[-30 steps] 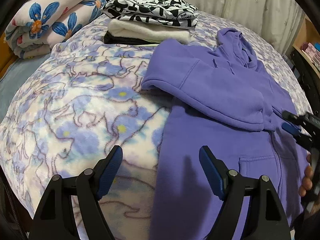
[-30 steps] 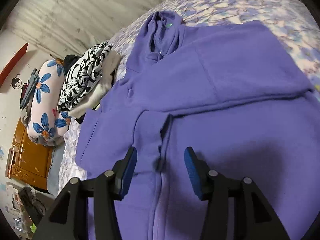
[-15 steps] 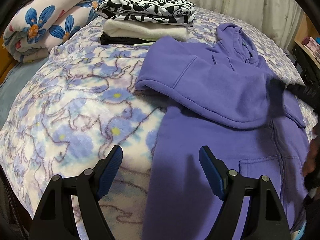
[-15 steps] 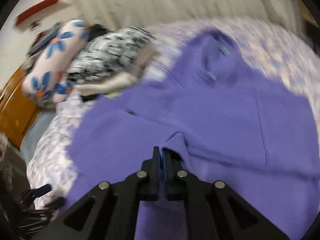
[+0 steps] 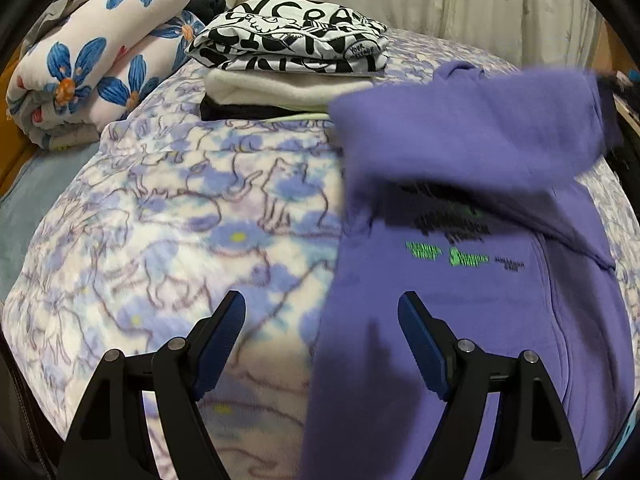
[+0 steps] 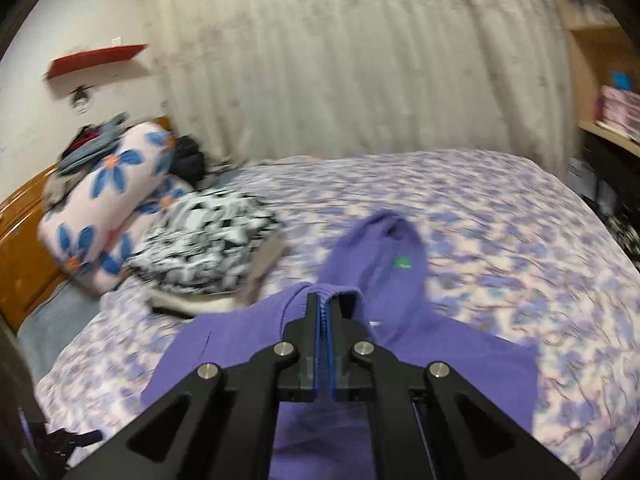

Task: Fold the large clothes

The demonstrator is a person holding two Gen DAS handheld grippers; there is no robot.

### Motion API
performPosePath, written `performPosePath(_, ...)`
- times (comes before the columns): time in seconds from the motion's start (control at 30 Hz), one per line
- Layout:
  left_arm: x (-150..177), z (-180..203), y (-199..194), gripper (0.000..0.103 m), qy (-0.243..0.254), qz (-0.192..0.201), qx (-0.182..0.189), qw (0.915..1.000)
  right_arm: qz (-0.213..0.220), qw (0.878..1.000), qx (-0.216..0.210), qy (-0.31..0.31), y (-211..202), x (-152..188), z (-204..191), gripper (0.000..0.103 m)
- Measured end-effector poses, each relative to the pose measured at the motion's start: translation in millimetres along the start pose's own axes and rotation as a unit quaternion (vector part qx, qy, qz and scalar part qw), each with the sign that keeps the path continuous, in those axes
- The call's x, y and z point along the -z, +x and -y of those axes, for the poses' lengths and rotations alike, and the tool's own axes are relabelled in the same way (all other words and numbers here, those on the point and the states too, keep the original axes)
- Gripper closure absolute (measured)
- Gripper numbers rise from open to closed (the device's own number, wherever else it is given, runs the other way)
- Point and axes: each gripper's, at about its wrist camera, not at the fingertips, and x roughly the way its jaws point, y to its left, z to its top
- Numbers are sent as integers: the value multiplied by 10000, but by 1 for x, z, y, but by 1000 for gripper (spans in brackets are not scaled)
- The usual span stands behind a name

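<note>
A bed covered by a fleece blanket printed with pale purple flowers [image 5: 168, 216] carries the purple zip-front hoodie [image 5: 472, 304], spread near its right edge with one sleeve lifted off the body. Behind lies a rolled white quilt with blue flowers [image 5: 96, 52] beside a stack of folded clothes topped by a black-and-white print [image 5: 288, 44]. The right gripper [image 6: 325, 308] is clenched on the hoodie's ribbed cuff; the left gripper [image 5: 322, 338] hangs released over the hoodie's edge.
</note>
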Motion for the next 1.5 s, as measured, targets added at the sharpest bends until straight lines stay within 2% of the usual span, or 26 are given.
performPosePath(0.1,-16,-4,14,26,-32,-85,132,9999,-369,9979,390,367,25,18,42,100)
performPosePath(0.2,-32,-7,31,26,-65,-197,247,9995,-1262,9861,784,745,60,52,80,98)
performPosePath(0.27,-45,-8,42,26,-76,-270,399,9988,-1704,9765,644,1154,73,75,103,82)
performPosePath(0.3,-55,-9,50,26,-85,-340,488,9982,-1759,9744,520,1297,73,83,110,75)
performPosePath(0.33,-61,-8,56,26,-90,-373,531,9978,-1776,9729,416,1423,71,90,117,63)
performPosePath(0.37,-72,-8,64,26,-121,-428,623,9971,-1762,9724,338,1490,68,94,122,56)
performPosePath(0.43,-89,-4,77,26,-108,-496,766,9958,-1737,9723,179,1554,64,99,129,53)
performPosePath(0.53,-114,6,99,26,-83,-625,916,9938,-1735,9712,-25,1632,66,98,134,53)
performPosePath(0.67,-140,25,138,26,-52,-936,915,9914,-1773,9705,-179,1621,79,90,132,53)
performPosePath(0.8,-154,40,172,26,-47,-1133,811,9902,-1892,9681,-221,1626,104,90,133,53)
performPosePath(0.9,-160,44,189,27,-166,-1263,950,9873,-1963,9656,-210,1691,120,92,136,53)
performPosePath(0.93,-161,44,192,37,-201,-1246,959,9874,-1919,9661,-224,1711,123,93,137,53)
performPosePath(0.97,-163,45,193,57,-223,-1210,1038,9870,-1875,9669,-251,1711,124,93,137,53)
performPosePath(1.0,-165,45,192,65,-229,-1165,1094,9869,-1867,9680,-249,1656,124,92,136,53)
performPosePath(1.03,-167,48,189,76,-197,-1111,1046,9881,-1870,9705,-205,1510,124,91,133,60)
performPosePath(1.07,-168,48,188,83,-147,-1060,989,9893,-1872,9731,-232,1325,123,89,127,83)
performPosePath(1.1,-169,52,182,84,-40,-938,901,9915,-1857,9743,-264,1246,121,87,124,88)
performPosePath(1.27,-172,61,160,85,199,-377,806,9958,-1074,9896,-200,940,83,76,106,89)
performPosePath(1.3,-170,61,164,85,245,-342,804,9959,-1069,9903,-88,887,84,78,106,89)
performPosePath(1.4,-163,60,184,80,306,-524,734,9955,-1652,9831,246,751,112,95,107,88)
performPosePath(1.43,-162,58,185,75,299,-499,722,9957,-1760,9814,320,694,116,99,107,83)
performPosePath(1.5,-161,54,179,66,279,-375,613,9970,-1714,9820,359,713,109,98,106,80)
